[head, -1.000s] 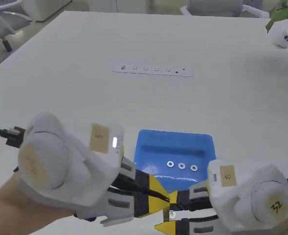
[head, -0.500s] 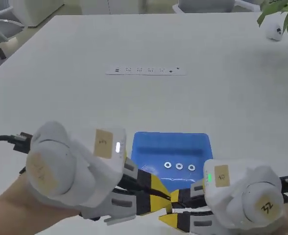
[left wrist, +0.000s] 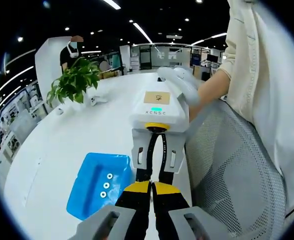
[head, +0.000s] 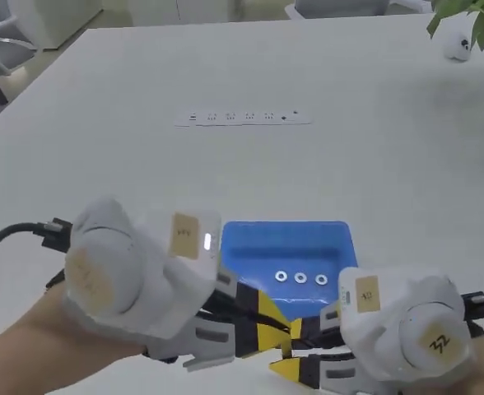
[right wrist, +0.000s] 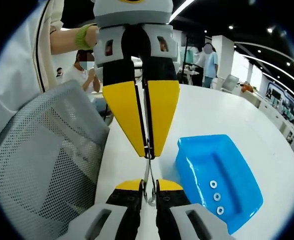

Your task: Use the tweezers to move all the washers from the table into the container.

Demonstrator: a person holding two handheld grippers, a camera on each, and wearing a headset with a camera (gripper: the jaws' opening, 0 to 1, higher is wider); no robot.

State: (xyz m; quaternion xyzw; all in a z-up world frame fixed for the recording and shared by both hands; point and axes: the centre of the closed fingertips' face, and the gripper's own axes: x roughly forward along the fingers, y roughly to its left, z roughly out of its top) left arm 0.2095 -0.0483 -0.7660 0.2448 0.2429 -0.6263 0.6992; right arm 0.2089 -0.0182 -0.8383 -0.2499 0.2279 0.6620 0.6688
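Note:
A blue container (head: 250,247) sits on the white table with three washers (head: 300,278) in a row inside it. In front of it my left gripper (head: 285,333) and right gripper (head: 285,362) meet tip to tip. In the right gripper view the left gripper (right wrist: 147,152) hangs from above, shut on thin metal tweezers (right wrist: 147,165). Their lower end runs between the jaws of my right gripper (right wrist: 148,189), which are closed on it. The container (right wrist: 237,165) and washers (right wrist: 214,196) lie to the right. In the left gripper view my left gripper (left wrist: 152,186) faces the right gripper (left wrist: 152,172).
A flush power strip (head: 244,118) lies mid-table, beyond the container. A plant (head: 464,16) and a small white object (head: 456,45) stand at the far right corner. A grey mesh chair (left wrist: 232,165) is at the near table edge. A black cable (head: 3,255) trails left.
The head camera has tilted, so the table sits a little higher in view. Both grippers stay joined tip to tip in front of the container. The three washers have not moved.

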